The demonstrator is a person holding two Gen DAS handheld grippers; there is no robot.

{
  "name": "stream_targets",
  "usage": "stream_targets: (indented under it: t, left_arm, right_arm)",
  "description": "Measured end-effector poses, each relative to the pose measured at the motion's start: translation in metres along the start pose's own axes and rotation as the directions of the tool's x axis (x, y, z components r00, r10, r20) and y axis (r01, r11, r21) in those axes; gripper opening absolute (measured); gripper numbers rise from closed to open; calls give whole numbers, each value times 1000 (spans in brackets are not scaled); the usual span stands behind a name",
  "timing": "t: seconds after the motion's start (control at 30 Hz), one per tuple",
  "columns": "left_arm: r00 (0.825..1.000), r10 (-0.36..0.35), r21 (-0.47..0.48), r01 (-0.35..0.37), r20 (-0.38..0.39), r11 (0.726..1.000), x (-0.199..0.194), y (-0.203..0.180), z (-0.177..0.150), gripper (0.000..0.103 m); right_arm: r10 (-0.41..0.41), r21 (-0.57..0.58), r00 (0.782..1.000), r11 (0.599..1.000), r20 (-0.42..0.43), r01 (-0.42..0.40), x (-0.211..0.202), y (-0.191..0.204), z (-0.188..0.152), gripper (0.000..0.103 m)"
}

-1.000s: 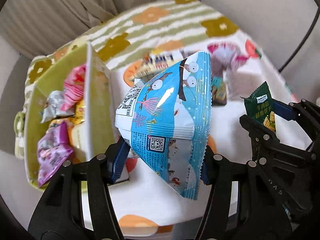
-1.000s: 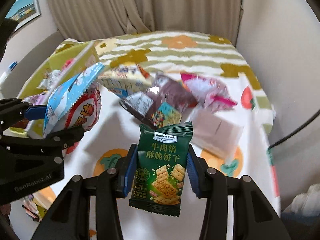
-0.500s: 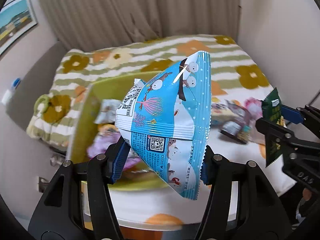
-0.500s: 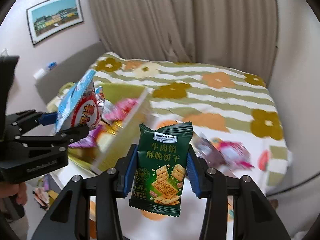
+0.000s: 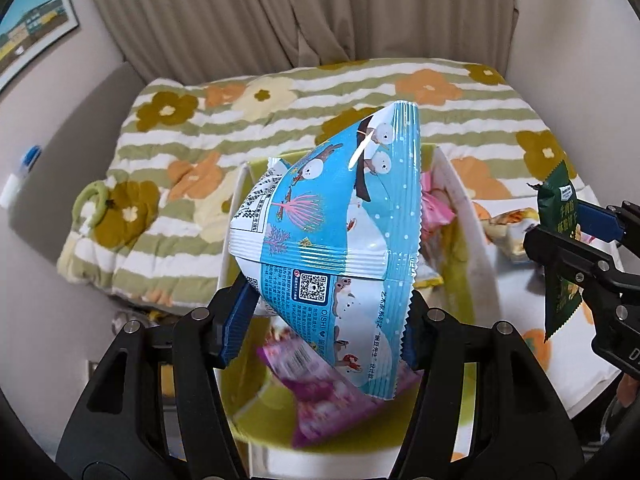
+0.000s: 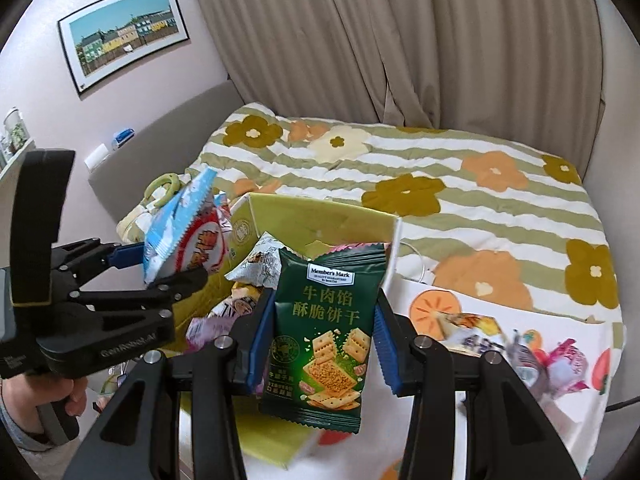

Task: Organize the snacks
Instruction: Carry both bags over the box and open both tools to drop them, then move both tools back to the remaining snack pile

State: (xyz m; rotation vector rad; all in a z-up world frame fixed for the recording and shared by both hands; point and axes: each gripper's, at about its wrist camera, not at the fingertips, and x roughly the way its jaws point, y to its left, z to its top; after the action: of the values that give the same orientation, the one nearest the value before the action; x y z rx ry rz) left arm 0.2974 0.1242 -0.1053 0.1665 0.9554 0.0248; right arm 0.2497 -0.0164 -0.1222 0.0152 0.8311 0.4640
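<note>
My left gripper (image 5: 324, 328) carries a puffy blue snack bag (image 5: 332, 240) between its pads, and its jaws are opening. It hangs over the yellow-green box (image 5: 476, 248), above a purple packet (image 5: 332, 400) and a pink one (image 5: 434, 212) inside. My right gripper (image 6: 320, 352) is shut on a dark green cracker packet (image 6: 328, 336), just in front of the box's far wall (image 6: 320, 220). In the right wrist view the left gripper (image 6: 160, 264) and blue bag (image 6: 180, 216) sit at the box's left side. The left wrist view catches the green packet (image 5: 560, 216) at the right edge.
Loose snacks (image 6: 472, 328) lie to the right of the box on a white cloth with orange fruit print (image 6: 520, 360). A bed with a striped floral blanket (image 6: 440, 168) runs behind. A person's hand (image 6: 24, 404) grips the left handle. Curtains close off the back.
Both grippers have risen and swung left, away from the loose snack pile and over the yellow-green box. Each still has its packet between the pads.
</note>
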Motion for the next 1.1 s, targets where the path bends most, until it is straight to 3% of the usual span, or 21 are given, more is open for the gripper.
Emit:
stream_targets:
  t: [0.03,0.07,0.1,0.2,0.37,0.53,0.8,0.83,0.87,0.93,1.03,1.1]
  left_arm:
    - [1000,-16,14,16,3,1000,6,3,1,69]
    - [999,-43,22,43,-4,999,13,7,3,92]
    - [998,-61,19,61,-8,998,17,7,3,102]
    - [990,-144,6,144,-7,990,23,18,-1,102]
    - [981,-192,1,192,-20,981,30,27,-10,102]
    - [982,-187,-48,185,-37,982,37,35,-18,102]
    - [991,-133,-113,129,-33,985,35,48,-29,102]
    - [991,-126,-115,121,-35,986,36,48,-31,102]
    - [992,-120,-116,115,-39,987,36,49,-32,103]
    - [992,-118,-134,112,-38,985,34,52,-37,103]
    - [993,-112,-162,104,-39,981,30,56,-47,103]
    - [993,-114,-174,105,-42,979,27,59,-54,103]
  right_arm:
    - [-8,10,1000,1000,-8,8,8,3,2,42]
    - [-13,17,1000,1000,-13,13,11,2,4,42]
    - [-21,32,1000,999,-20,22,17,3,5,42]
    - [-49,71,998,996,-33,51,25,1,7,42]
    - [-88,121,994,988,-63,95,35,-6,3,42]
    - [-72,135,993,987,-99,85,46,-3,0,42]
    - [27,123,986,992,-163,-7,76,4,0,43]
    - [31,123,984,992,-173,-9,80,5,0,50]
    - [31,125,984,992,-176,-9,82,5,-1,66]
    - [27,133,986,991,-164,-5,82,4,-3,87]
    - [42,122,986,992,-161,-23,81,2,-9,100]
    - [46,121,985,992,-165,-26,79,2,-13,100]
